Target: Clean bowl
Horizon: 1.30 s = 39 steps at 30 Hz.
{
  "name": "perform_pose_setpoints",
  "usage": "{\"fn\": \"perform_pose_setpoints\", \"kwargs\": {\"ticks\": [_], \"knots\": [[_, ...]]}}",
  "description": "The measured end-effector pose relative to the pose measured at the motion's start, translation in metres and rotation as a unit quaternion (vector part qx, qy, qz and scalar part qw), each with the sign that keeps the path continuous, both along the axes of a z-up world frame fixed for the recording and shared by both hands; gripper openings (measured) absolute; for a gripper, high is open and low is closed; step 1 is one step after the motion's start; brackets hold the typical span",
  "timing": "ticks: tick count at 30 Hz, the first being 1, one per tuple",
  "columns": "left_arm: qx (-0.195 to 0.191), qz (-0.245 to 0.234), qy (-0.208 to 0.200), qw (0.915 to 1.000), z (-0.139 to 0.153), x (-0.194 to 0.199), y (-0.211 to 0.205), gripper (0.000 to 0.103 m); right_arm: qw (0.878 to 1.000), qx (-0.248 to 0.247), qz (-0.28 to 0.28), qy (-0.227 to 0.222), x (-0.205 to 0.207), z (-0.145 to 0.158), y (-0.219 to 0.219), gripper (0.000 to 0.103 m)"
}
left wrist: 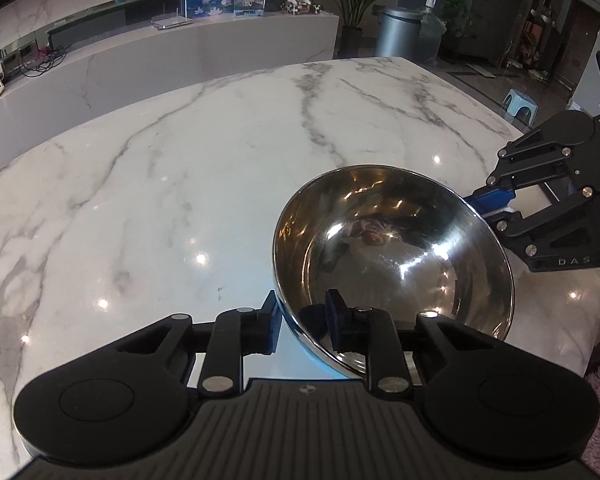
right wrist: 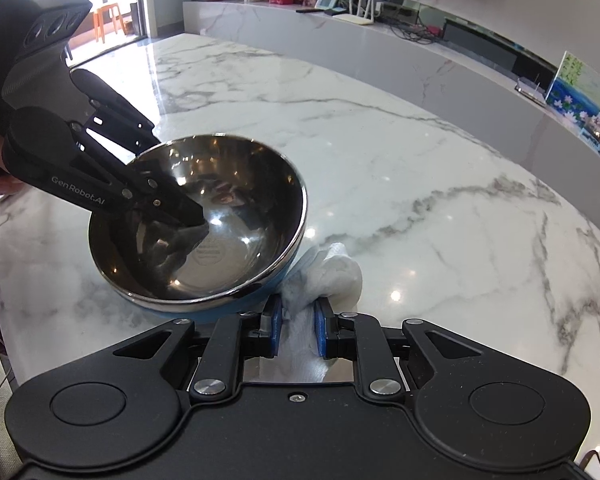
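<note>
Clamped on the bowl [left wrist: 392,256] rim, the left gripper [left wrist: 306,320] tilts it above the table [left wrist: 180,184]; the right gripper [right wrist: 296,330] pinches a cloth [right wrist: 328,272] outside it. Wiping inside seems not yet begun.

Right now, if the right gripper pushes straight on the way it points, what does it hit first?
Likely the bowl: its blue outer wall sits just ahead of the right gripper, whose jaws are shut on the white cloth. The cloth's bunched end would probably touch first; depth is unclear.
</note>
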State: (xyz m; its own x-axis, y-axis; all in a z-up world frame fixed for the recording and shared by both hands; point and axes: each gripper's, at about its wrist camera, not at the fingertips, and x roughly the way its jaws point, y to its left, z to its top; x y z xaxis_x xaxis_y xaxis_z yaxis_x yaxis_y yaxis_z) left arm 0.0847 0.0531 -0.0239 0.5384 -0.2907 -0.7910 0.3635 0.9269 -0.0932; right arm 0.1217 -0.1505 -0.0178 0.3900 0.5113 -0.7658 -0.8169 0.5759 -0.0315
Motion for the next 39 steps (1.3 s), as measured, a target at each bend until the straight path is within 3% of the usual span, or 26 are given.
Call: {"fn": "perform_pose_setpoints", "kwargs": {"ticks": [6,20,22,24,28,32,35,39], "knots": [[0.004,0.003,0.003,1.0,0.001,0.002,-0.004,0.021,0.999,0.028,-0.008,-0.014,0.0,0.019,-0.015,0.016],[0.024,0.011,-0.001,0.9996,0.004,0.0,-0.009,0.023,0.999,-0.02,0.028,-0.009,-0.016,0.004,-0.004,0.016],[0.019,0.015,-0.007,0.9997,0.008,-0.002,-0.007,0.03,1.0,-0.016,0.024,-0.008,-0.014,0.004,-0.005,0.016],[0.01,0.024,-0.014,0.9996,0.014,-0.004,-0.004,0.048,1.0,-0.013,0.016,-0.007,-0.011,0.005,-0.007,0.016],[-0.011,0.041,0.0,0.9991,0.021,-0.008,0.003,0.051,1.0,-0.019,0.014,-0.005,-0.01,0.002,-0.006,0.016],[-0.023,0.071,0.045,0.9962,0.022,-0.012,0.012,0.053,1.0,-0.023,0.018,-0.002,-0.009,0.0,-0.003,0.016],[-0.041,0.112,0.083,0.9894,0.022,-0.014,0.019,0.067,1.0,-0.025,0.019,-0.002,-0.009,-0.001,-0.002,0.016],[-0.061,0.123,0.093,0.9862,0.024,-0.018,0.017,0.065,0.999,-0.027,0.022,-0.002,-0.009,-0.002,-0.001,0.016]]}}
